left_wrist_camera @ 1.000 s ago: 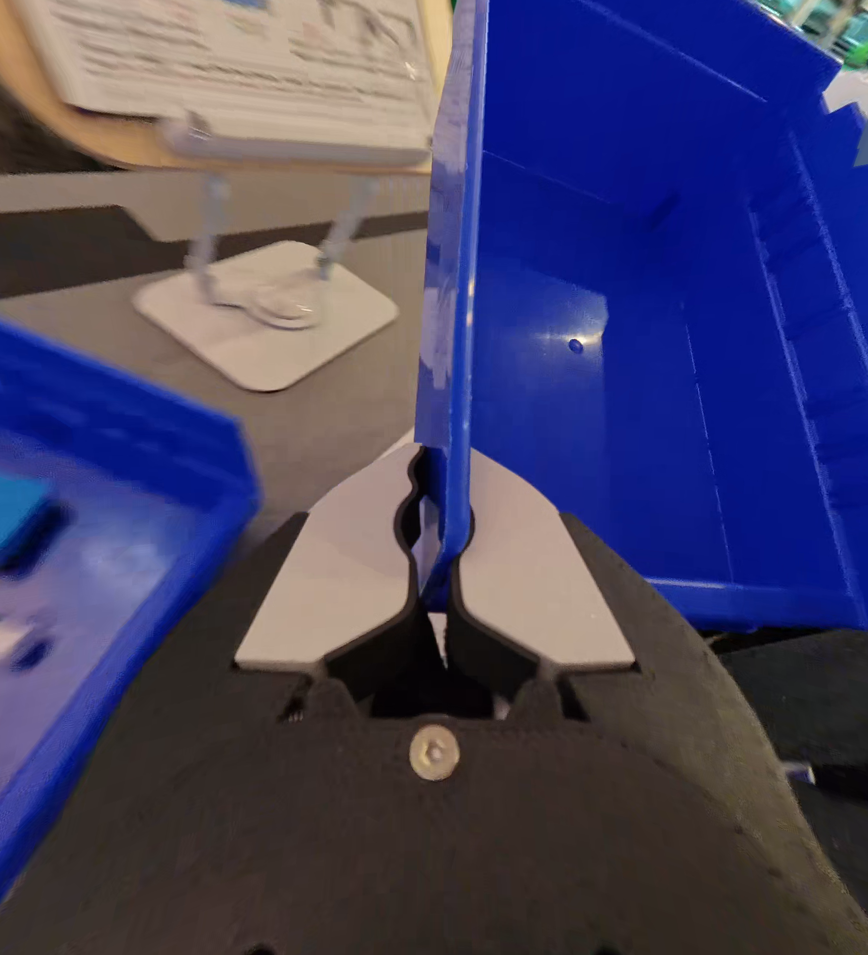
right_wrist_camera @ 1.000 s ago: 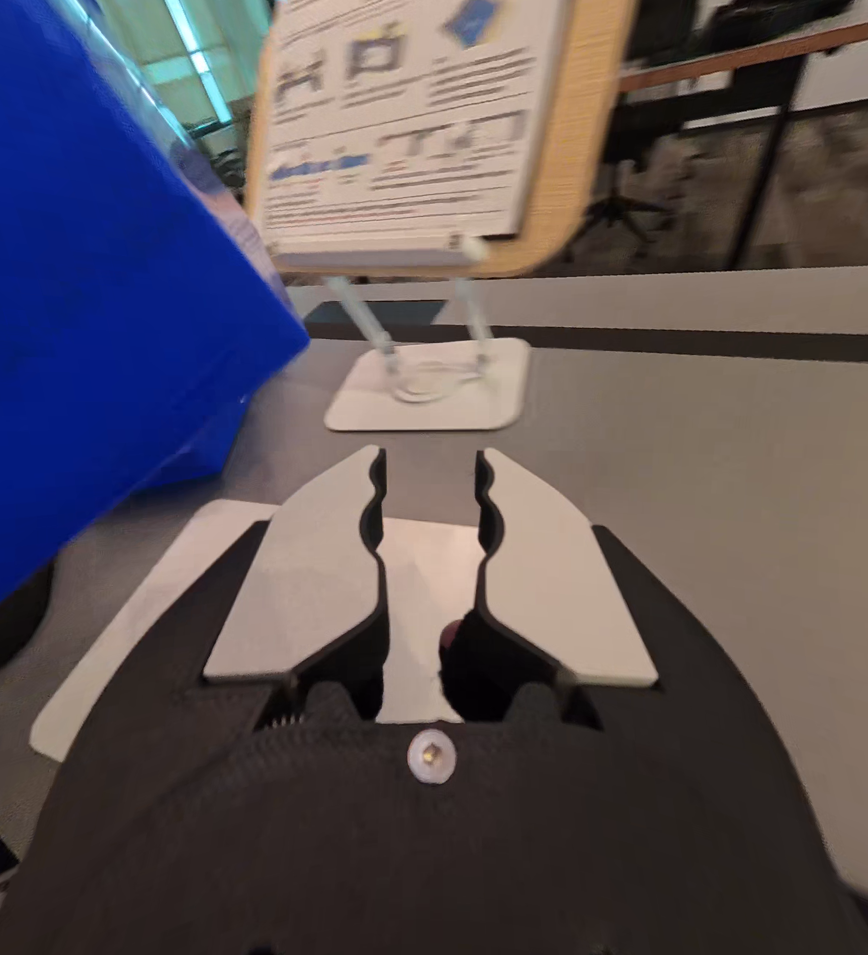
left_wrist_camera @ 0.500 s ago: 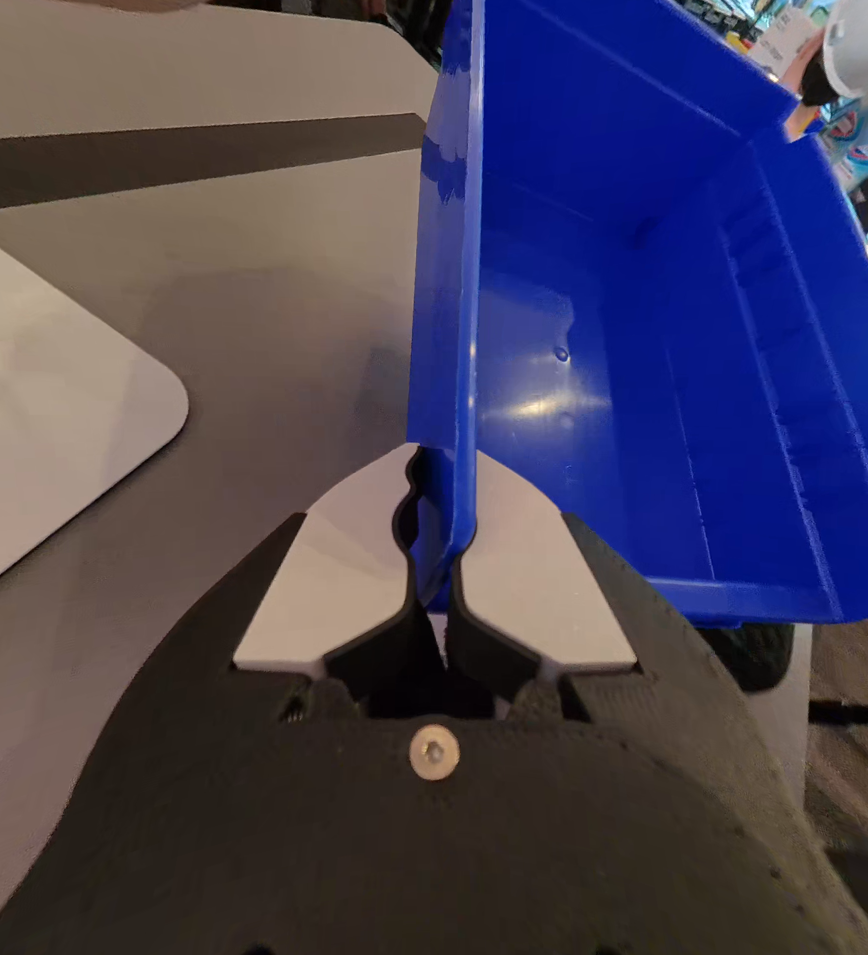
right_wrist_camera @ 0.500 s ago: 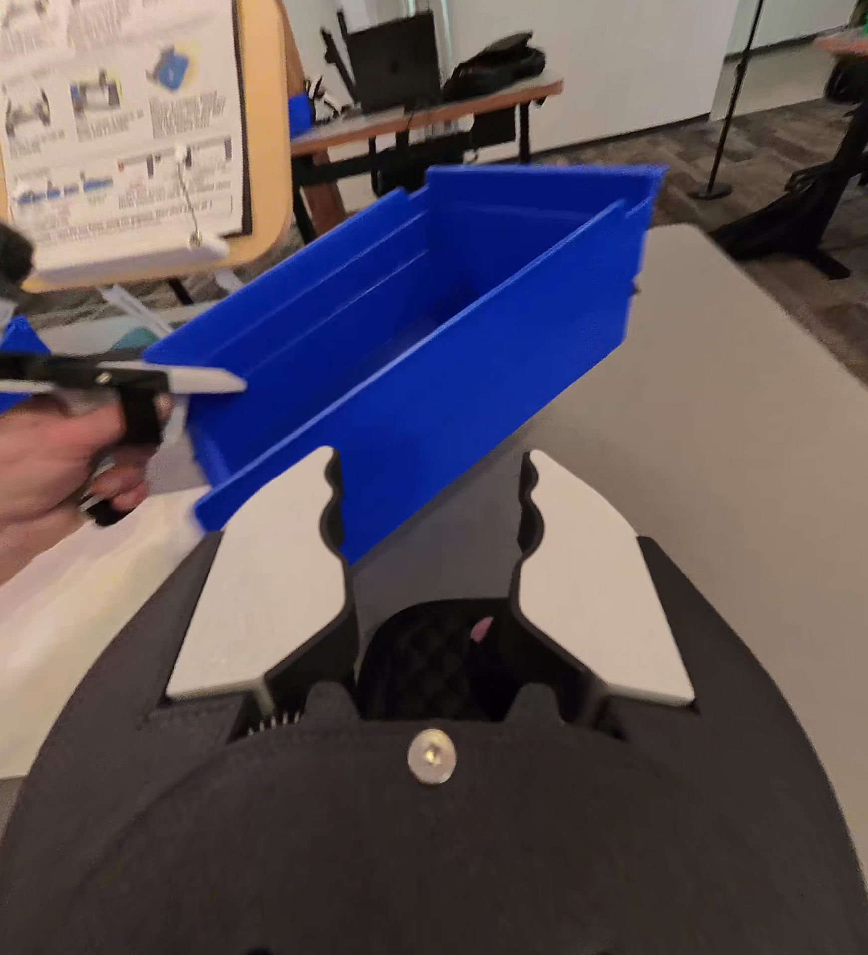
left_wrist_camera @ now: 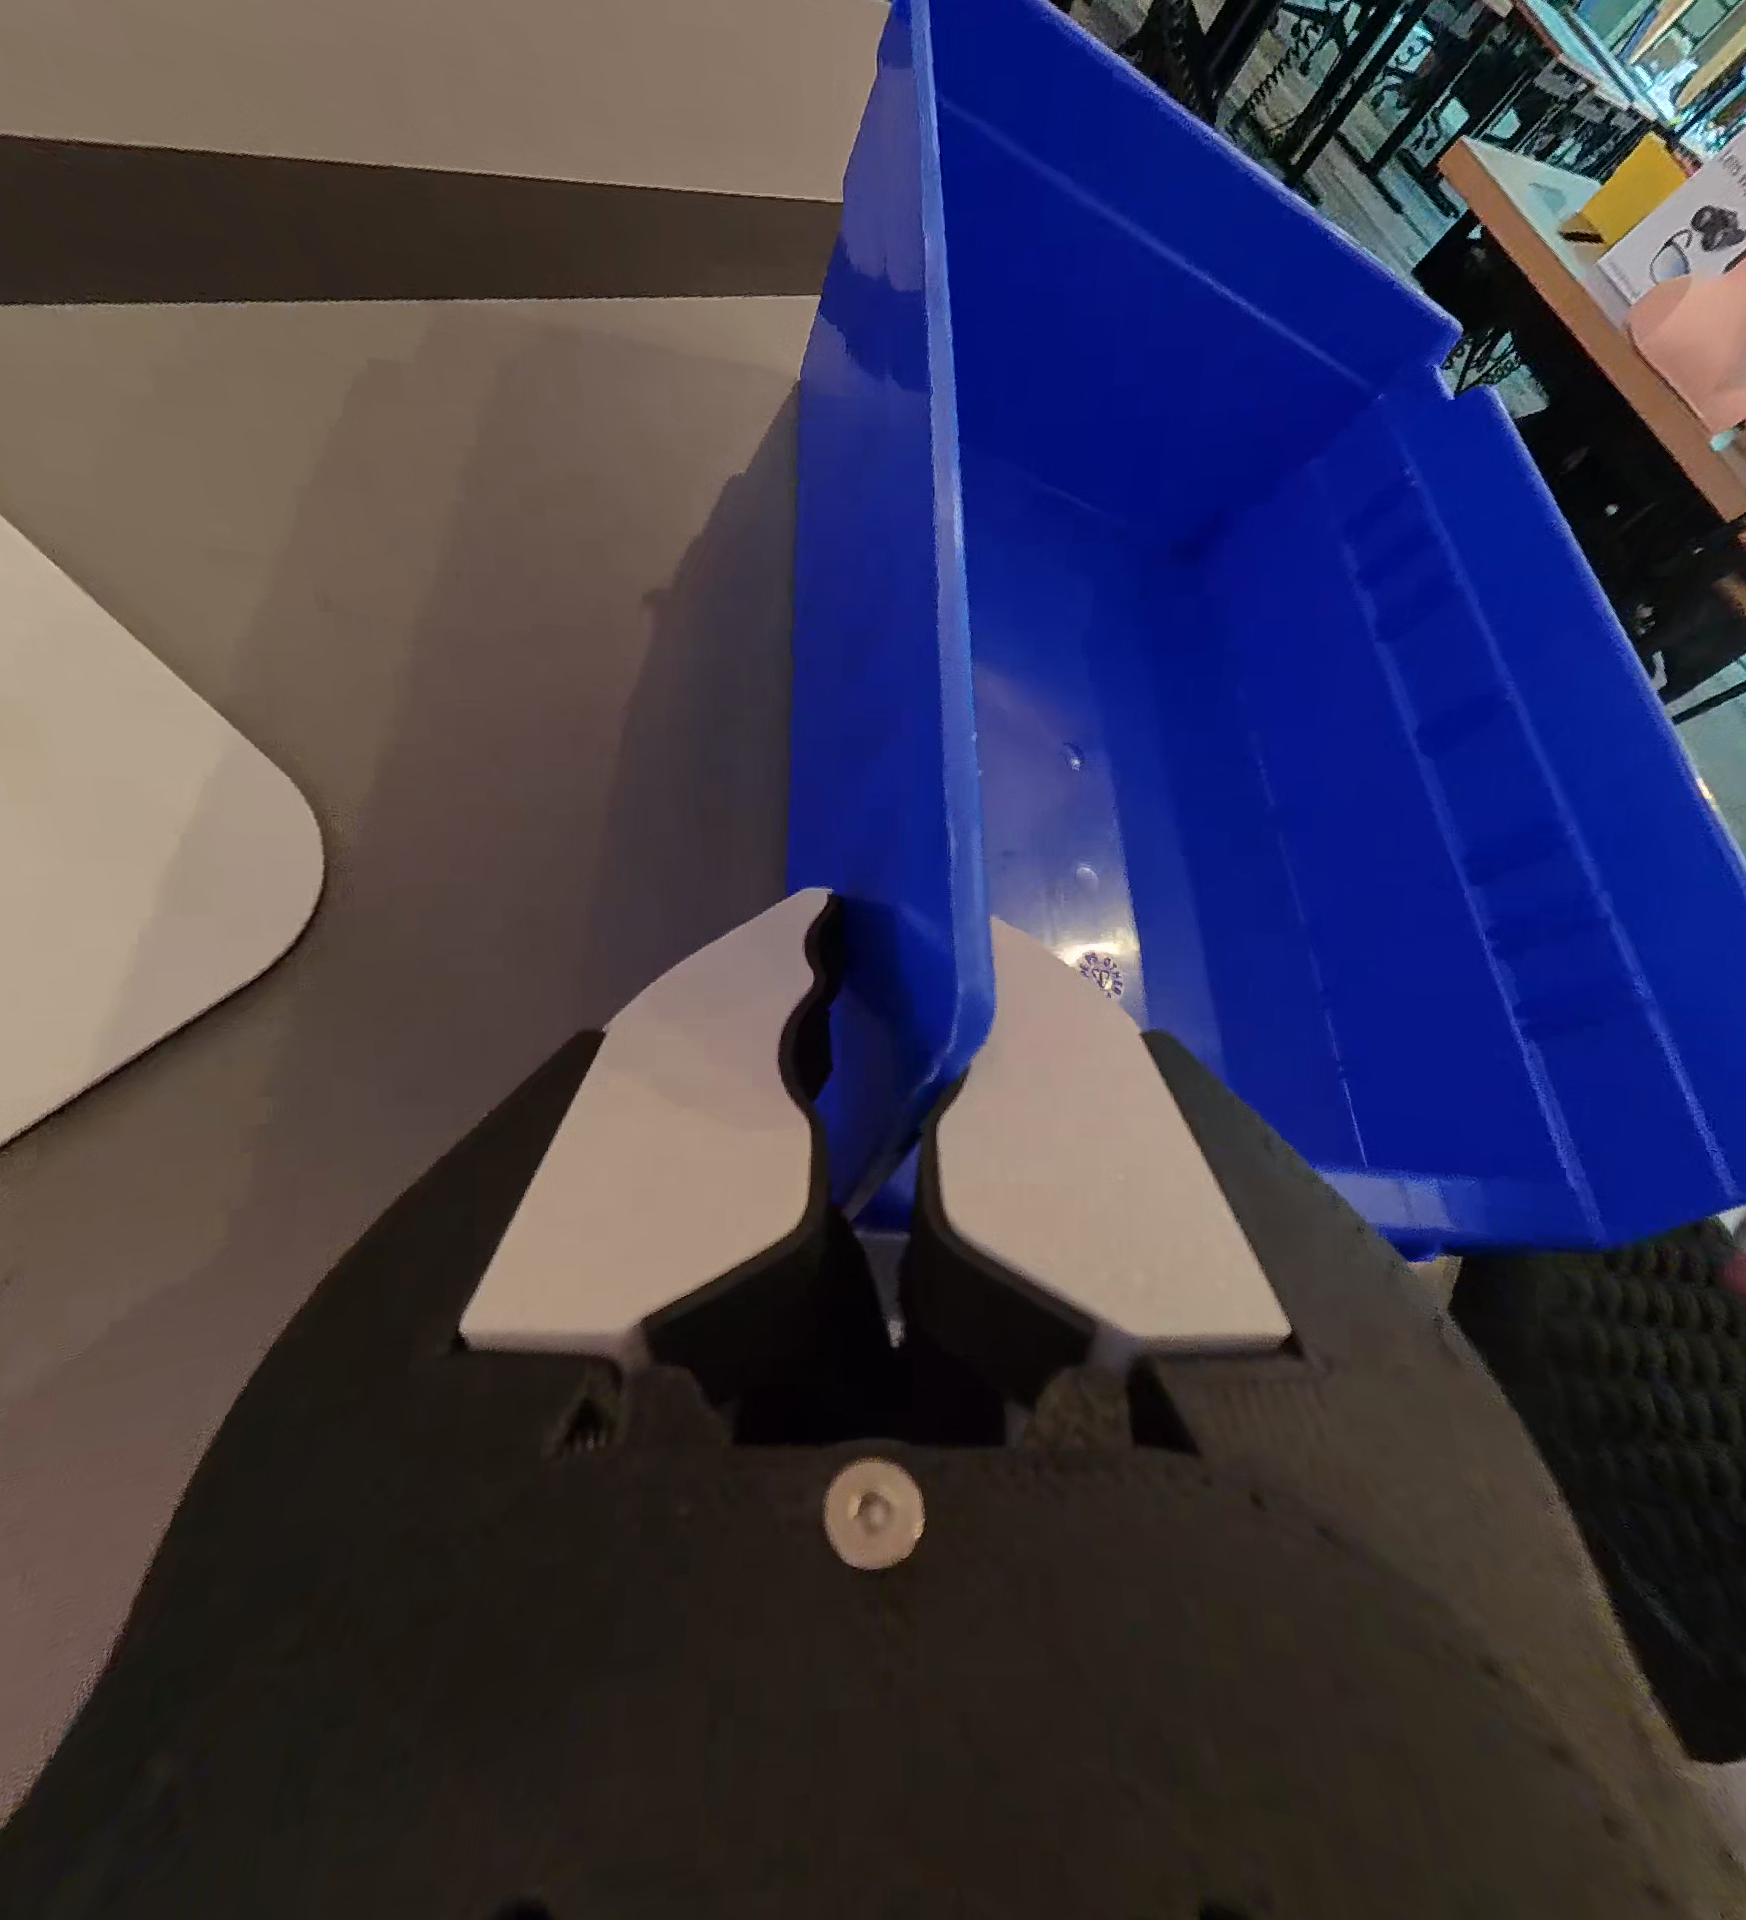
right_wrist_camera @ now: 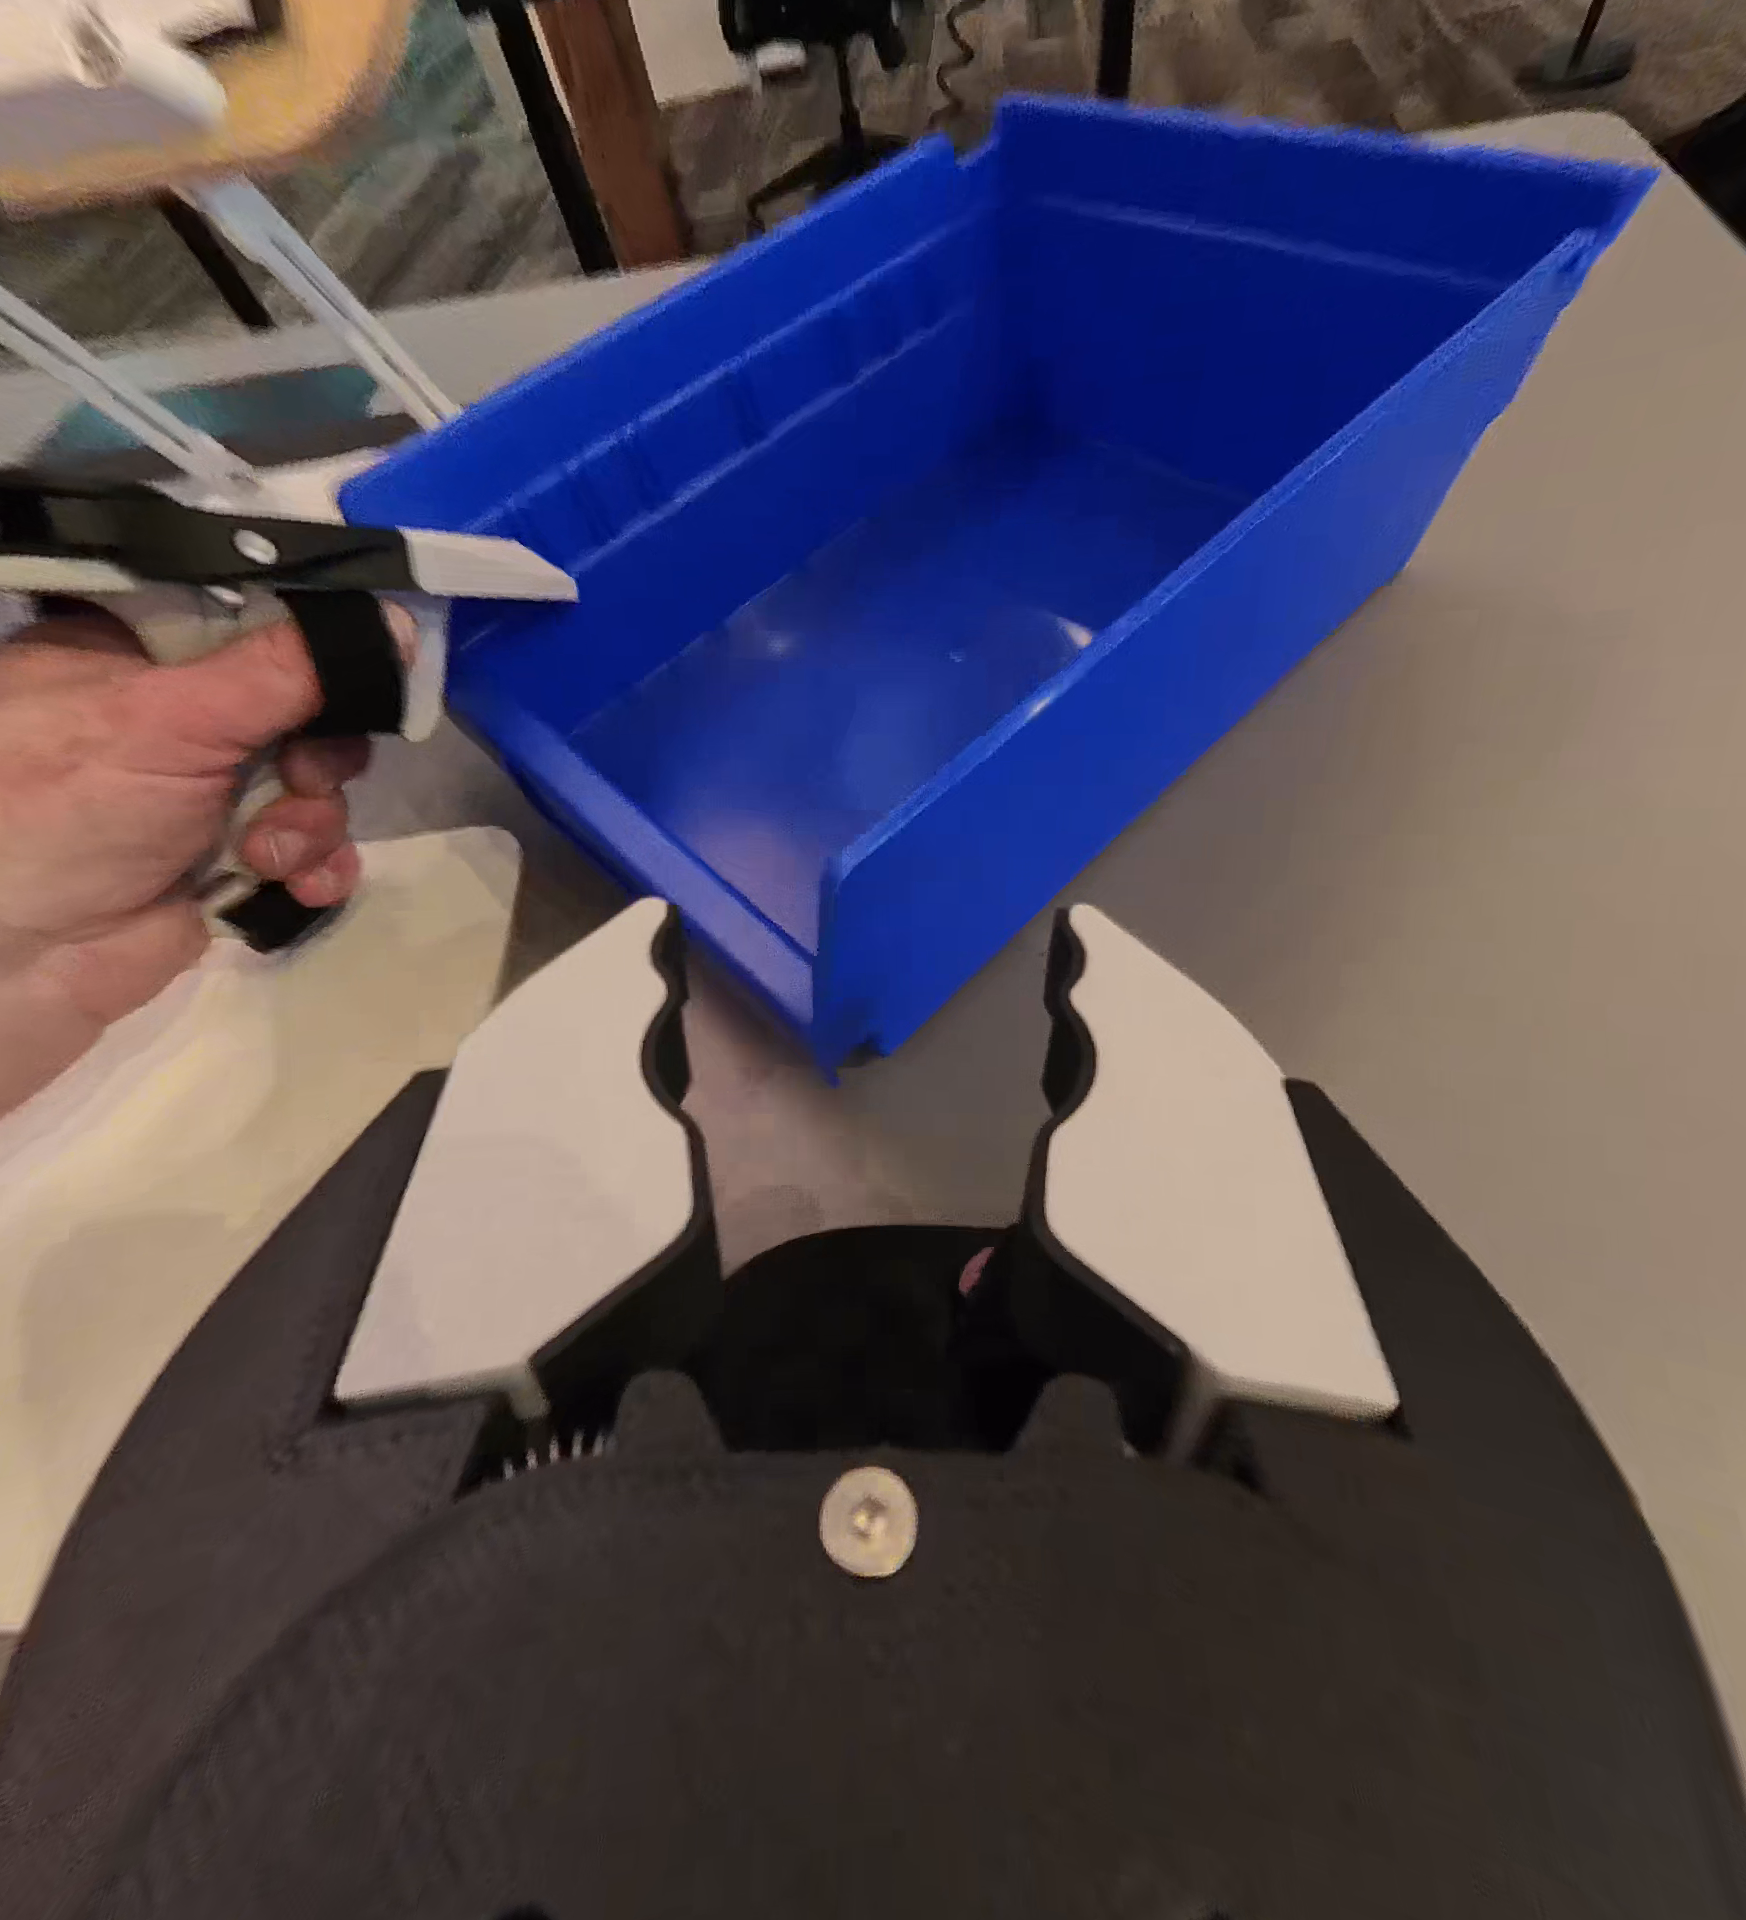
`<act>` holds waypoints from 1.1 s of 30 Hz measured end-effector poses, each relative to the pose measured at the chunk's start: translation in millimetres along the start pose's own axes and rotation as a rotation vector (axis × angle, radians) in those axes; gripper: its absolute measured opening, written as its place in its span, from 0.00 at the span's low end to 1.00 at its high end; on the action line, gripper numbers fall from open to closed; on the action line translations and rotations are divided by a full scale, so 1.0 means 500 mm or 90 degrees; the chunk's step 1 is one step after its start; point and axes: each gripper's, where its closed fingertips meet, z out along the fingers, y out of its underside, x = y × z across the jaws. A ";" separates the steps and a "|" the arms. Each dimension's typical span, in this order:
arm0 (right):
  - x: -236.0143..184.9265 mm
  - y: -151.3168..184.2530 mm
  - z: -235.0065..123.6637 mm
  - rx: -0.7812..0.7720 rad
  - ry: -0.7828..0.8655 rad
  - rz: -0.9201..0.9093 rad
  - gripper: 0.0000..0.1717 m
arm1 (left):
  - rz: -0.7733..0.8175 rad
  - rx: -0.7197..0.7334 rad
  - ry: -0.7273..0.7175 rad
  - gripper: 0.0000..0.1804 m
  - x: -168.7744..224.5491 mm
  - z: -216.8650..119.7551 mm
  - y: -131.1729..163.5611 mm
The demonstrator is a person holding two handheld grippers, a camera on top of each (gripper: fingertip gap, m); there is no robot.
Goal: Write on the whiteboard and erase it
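Here the left gripper (left_wrist_camera: 908,914) clamps the blue bin's (left_wrist_camera: 1264,727) side wall; a white board (left_wrist_camera: 69,831) lies left of its fingers. The right gripper (right_wrist_camera: 864,925) stands wide open, the bin's corner just ahead of its fingertips.

A flat white whiteboard (left_wrist_camera: 69,831) with rounded corners lies on the grey table (left_wrist_camera: 484,623), at the near left of the scene. Its surface reads as plain white in both views. One rounded corner reaches toward the blue bin (right_wrist_camera: 1056,520), which stands just right of it. A hand (right_wrist_camera: 69,790) hangs over the board's left part.
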 end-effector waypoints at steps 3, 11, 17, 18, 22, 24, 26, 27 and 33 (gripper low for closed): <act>0.036 0.021 0.039 -0.045 0.064 -0.056 0.23 | 0.000 -0.002 0.019 0.10 0.018 0.002 0.008; 0.188 -0.014 0.064 -0.062 0.194 -0.135 0.05 | 0.040 -0.056 0.096 0.24 0.127 0.010 0.055; 0.283 -0.052 0.099 -0.067 0.181 -0.109 0.04 | 0.006 -0.064 0.129 0.30 0.193 0.050 0.056; 0.297 -0.056 0.106 -0.072 0.181 -0.115 0.04 | -0.003 -0.063 0.128 0.31 0.199 0.058 0.053; 0.337 -0.078 0.134 -0.073 0.160 -0.109 0.04 | -0.043 -0.044 0.137 0.34 0.217 0.091 0.036; 0.354 -0.090 0.146 -0.075 0.153 -0.102 0.04 | -0.063 -0.040 0.142 0.35 0.223 0.106 0.028; 0.369 -0.101 0.158 -0.078 0.161 -0.121 0.05 | -0.090 -0.038 0.150 0.36 0.227 0.119 0.018; 0.375 -0.107 0.164 -0.076 0.158 -0.118 0.05 | -0.097 -0.036 0.151 0.36 0.228 0.125 0.013; 0.410 -0.123 0.205 -0.079 0.141 -0.098 0.05 | -0.097 -0.035 0.153 0.37 0.224 0.165 -0.017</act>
